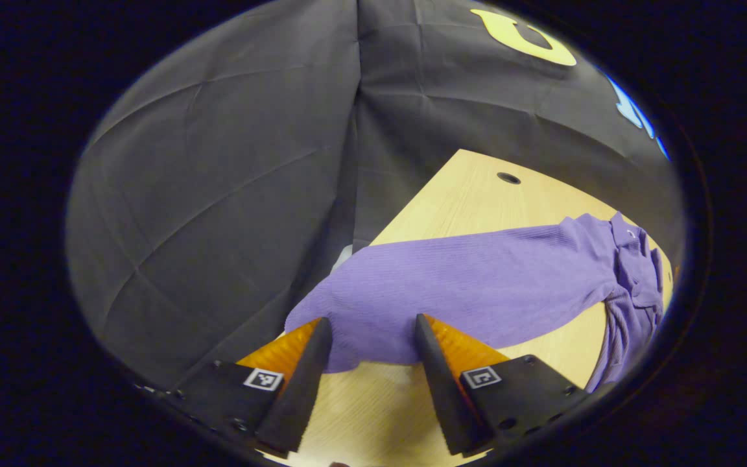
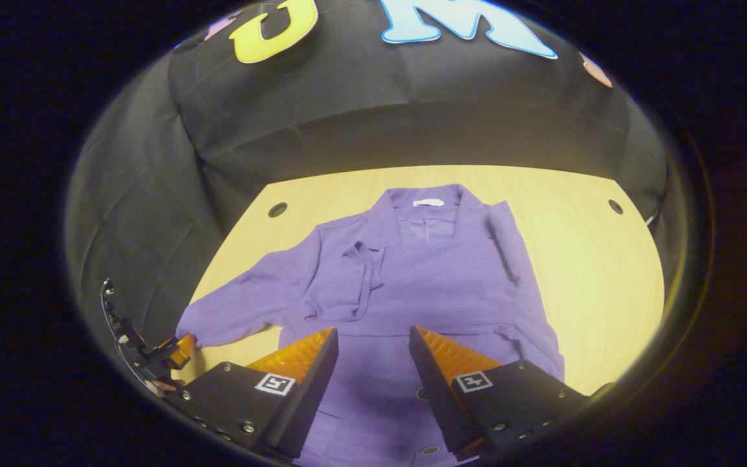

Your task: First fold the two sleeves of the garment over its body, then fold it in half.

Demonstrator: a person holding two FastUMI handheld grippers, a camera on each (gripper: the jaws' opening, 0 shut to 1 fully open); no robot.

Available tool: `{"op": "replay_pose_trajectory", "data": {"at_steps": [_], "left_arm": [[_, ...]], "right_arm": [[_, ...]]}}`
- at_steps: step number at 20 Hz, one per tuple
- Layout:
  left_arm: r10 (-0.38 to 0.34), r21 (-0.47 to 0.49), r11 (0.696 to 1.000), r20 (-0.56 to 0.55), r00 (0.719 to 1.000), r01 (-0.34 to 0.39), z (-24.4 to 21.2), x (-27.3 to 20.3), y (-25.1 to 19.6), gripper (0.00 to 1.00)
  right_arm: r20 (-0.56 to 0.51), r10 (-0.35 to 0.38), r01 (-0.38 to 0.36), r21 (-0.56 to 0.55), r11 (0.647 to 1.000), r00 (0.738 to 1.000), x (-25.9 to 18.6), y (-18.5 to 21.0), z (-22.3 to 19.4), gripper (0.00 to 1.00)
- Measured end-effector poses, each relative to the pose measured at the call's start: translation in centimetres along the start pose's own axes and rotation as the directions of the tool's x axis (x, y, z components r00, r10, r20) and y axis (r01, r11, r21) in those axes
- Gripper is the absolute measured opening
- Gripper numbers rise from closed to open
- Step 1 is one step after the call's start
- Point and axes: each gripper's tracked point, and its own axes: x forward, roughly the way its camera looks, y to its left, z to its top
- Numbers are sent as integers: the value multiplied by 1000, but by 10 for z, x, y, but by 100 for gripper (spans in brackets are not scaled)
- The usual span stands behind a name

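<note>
On a pale wooden counter in a black-curtained booth, a purple knit cardigan lies spread flat, collar toward the far wall. In the right gripper view, one sleeve already lies folded along the body, while the other sleeve stretches out sideways toward the counter's edge.

In the left gripper view, the left hand-held gripper sits low at the cuff of that outstretched sleeve, its fingers spread wide with the cuff end between them, not yet pinched. The same gripper appears small at the cuff in the right gripper view. The right hand-held gripper hovers over the cardigan's lower body, fingers apart and holding nothing.

The step in hand looks like the second sleeve fold. To do it well, the left fingers should likely close on the whole cuff, lift only slightly, and carry it across the chest so the sleeve lands flat, without dragging the body out of line.
</note>
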Motion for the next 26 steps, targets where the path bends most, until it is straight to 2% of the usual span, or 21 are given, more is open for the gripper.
{"op": "replay_pose_trajectory", "data": {"at_steps": [3,4,6,8,10,11,14,18,22,26], "left_arm": [[-19,18,1000,-3,1000,19,1,2,-5,70],[-55,1,999,5,998,55,3,0,-10,66],[-57,-29,998,17,998,58,4,3,-12,36],[-50,-65,997,15,999,51,7,4,-10,15],[-43,-54,998,-5,999,42,9,4,-10,15],[-27,-37,999,-18,999,27,8,6,-11,7],[-17,6,1000,-34,999,18,9,4,-18,7],[-30,3,1000,-31,999,30,20,-2,-30,7],[-60,-5,998,14,998,60,52,-14,-47,7],[-128,4,992,74,989,128,94,-28,-91,7]], "right_arm": [[6,-7,7,7,1000,1000,-5,-6,1,75],[7,-9,9,10,1000,1000,-6,-9,1,75],[8,-14,14,20,1000,1000,-9,-14,1,75],[10,-20,20,27,999,1000,-11,-19,-1,75],[11,-22,21,33,999,1000,-15,-23,-2,75],[14,-21,21,35,999,1000,-16,-25,-1,75],[28,-18,17,46,999,999,-23,-30,-1,75],[45,-23,20,60,998,999,-34,-44,-2,75],[51,-26,22,86,996,998,-42,-59,-7,75],[63,-35,27,131,991,997,-53,-77,-16,75]]}}
